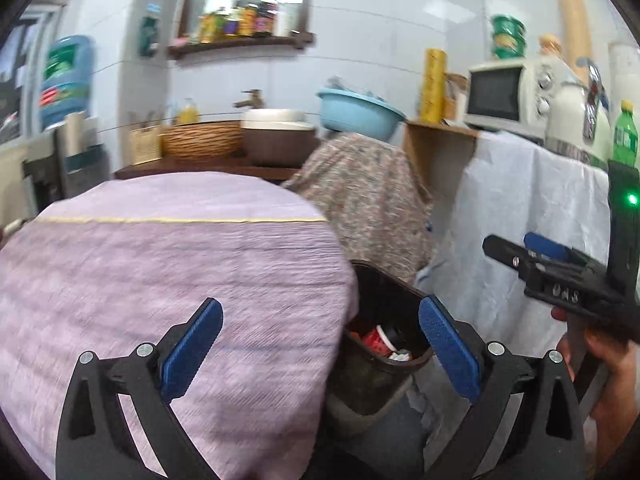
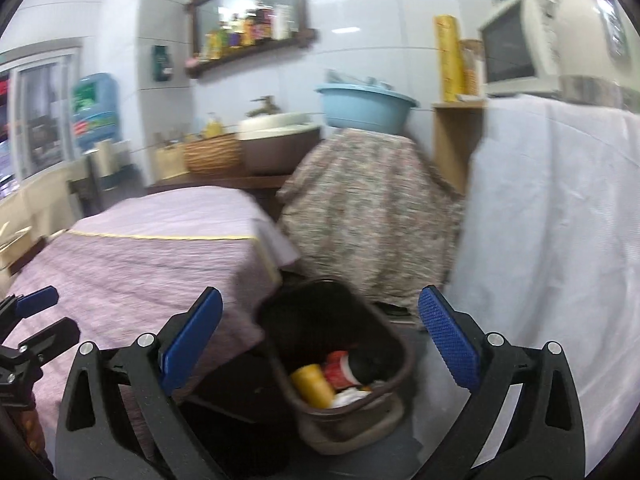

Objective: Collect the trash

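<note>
A dark brown trash bin (image 2: 396, 344) stands on the floor beside the purple-covered table (image 2: 160, 248). Inside it lie a red cup (image 2: 340, 368), a yellow container (image 2: 314, 386) and white crumpled paper (image 2: 352, 398). My right gripper (image 2: 320, 340) is open and empty, held above the bin. My left gripper (image 1: 320, 344) is open and empty over the table's right edge (image 1: 160, 272), with the bin (image 1: 376, 384) just to its right and the red cup (image 1: 374, 340) showing inside. The right gripper also shows at the right of the left wrist view (image 1: 516, 250).
A floral-covered stand (image 2: 368, 216) with a blue basin (image 2: 366, 106) is behind the bin. A white-draped counter (image 2: 552, 240) with a microwave (image 2: 516, 48) stands at the right. A sink (image 2: 276, 126), wicker basket (image 2: 212, 154) and mirror shelf (image 2: 248, 20) line the back wall.
</note>
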`<control>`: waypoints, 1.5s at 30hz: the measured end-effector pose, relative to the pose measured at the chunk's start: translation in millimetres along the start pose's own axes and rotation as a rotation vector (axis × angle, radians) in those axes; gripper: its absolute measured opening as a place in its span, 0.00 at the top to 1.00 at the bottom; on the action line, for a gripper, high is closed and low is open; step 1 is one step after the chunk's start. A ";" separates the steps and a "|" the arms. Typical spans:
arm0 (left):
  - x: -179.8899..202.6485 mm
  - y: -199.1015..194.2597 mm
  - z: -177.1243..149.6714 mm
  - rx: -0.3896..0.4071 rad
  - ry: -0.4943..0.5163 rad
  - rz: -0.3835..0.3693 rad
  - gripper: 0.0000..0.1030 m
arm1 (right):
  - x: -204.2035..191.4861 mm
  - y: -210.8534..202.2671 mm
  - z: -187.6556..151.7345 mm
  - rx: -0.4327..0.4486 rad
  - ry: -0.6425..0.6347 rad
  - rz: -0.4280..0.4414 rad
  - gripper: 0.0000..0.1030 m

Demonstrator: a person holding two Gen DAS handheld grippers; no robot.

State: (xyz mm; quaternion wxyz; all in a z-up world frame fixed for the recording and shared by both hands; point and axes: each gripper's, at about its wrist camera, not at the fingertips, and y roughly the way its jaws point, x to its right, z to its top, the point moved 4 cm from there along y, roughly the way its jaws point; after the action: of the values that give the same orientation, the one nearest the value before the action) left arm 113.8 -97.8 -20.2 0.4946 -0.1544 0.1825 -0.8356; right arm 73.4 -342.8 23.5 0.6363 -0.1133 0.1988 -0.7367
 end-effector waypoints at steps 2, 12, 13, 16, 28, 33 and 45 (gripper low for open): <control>-9.4 -14.7 -6.6 0.019 -0.018 0.041 0.05 | -17.6 -7.1 -5.2 0.024 -0.019 0.032 0.06; -30.7 -77.3 -26.8 0.138 -0.043 0.238 0.05 | -79.1 -61.6 -30.0 0.114 -0.136 0.146 0.06; -31.4 -81.2 -26.9 0.148 -0.054 0.243 0.05 | -79.2 -67.5 -31.5 0.123 -0.138 0.147 0.06; -30.8 -92.3 -26.7 0.189 -0.086 0.243 0.05 | -79.9 -84.0 -37.5 0.144 -0.137 0.154 0.06; -16.3 -110.9 -34.9 0.234 -0.047 0.306 0.05 | -78.7 -118.4 -42.4 0.194 -0.153 0.157 0.06; -16.1 -115.0 -32.3 0.252 -0.043 0.313 0.05 | -84.3 -120.7 -43.6 0.194 -0.161 0.175 0.06; -13.7 -114.3 -30.3 0.255 -0.031 0.329 0.05 | -84.0 -113.6 -40.6 0.184 -0.158 0.181 0.06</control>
State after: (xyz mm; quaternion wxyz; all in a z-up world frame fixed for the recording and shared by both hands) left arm 18.9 -30.3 4.2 0.6426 -0.0713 0.0903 -0.7575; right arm -31.3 -241.7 44.0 0.7213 -0.0937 0.0893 -0.6804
